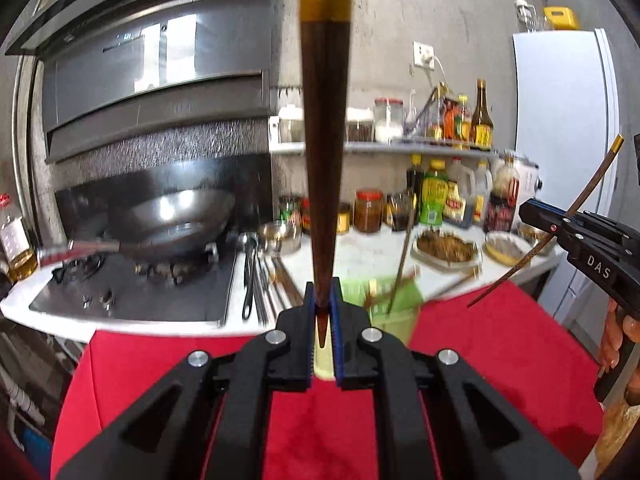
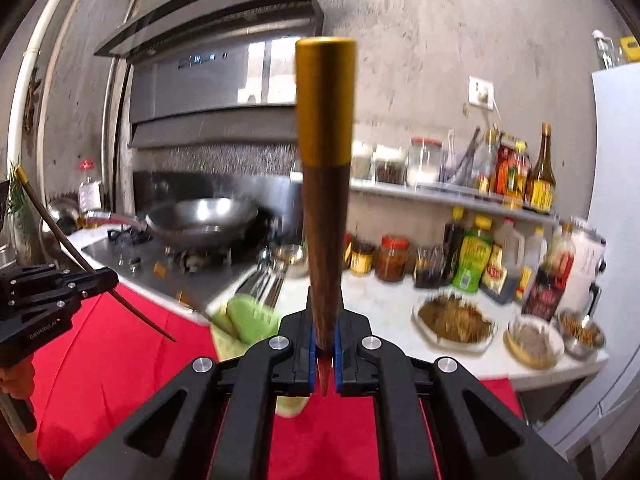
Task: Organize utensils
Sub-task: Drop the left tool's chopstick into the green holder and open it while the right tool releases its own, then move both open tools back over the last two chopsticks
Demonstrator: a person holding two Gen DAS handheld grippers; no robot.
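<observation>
The left tongs point(image 1: 323, 322) are clamped on the thin tip of a gold-capped brown chopstick point(image 1: 323, 160) rising up centre frame. The right tongs point(image 2: 324, 354) likewise pinch a second chopstick point(image 2: 325, 208). Lower centre, a green utensil holder point(image 1: 394, 300) stands at the bench point(image 1: 360, 256) edge.

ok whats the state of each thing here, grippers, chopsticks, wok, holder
left gripper: shut on a chopstick
left chopstick: held, gold end up
right gripper: shut on a chopstick
right chopstick: held, gold end up
wok: sitting on the stove
green holder: on the counter edge, chopsticks in it
</observation>
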